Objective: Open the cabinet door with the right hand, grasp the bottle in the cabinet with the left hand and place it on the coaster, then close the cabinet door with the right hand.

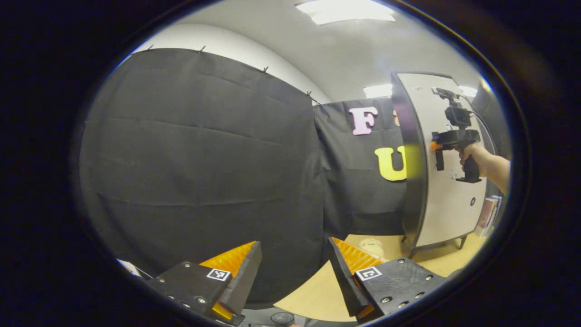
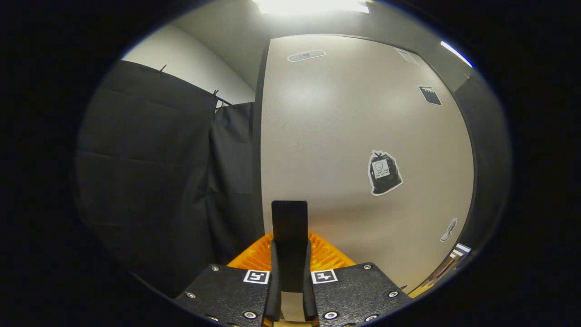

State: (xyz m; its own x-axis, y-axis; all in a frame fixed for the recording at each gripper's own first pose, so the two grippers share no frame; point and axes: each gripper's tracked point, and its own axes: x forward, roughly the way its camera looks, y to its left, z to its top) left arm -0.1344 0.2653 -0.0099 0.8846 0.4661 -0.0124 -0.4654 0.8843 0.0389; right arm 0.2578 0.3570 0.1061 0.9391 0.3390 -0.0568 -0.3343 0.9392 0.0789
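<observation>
Cabinet door (image 2: 363,150), pale grey-beige with a dark edge down its left side, takes up the centre and right of the right gripper view; it carries a dark bag-shaped sticker (image 2: 384,173) right of centre and smaller marks near the upper and lower right. At the bottom centre of that view, the right gripper (image 2: 290,268) has its two fingers drawn together on a dark upright handle (image 2: 289,227) that stands against the door. In the left gripper view the same door (image 1: 447,204) stands at the right of the frame as a tall pale panel on short dark legs, resting on a tan desk (image 1: 317,290), with the right gripper (image 1: 436,147) against its face, held by a hand (image 1: 474,156). The left gripper (image 1: 295,263), at the bottom centre, stands wide apart and holds nothing, facing the black cloth wall (image 1: 204,159).
</observation>
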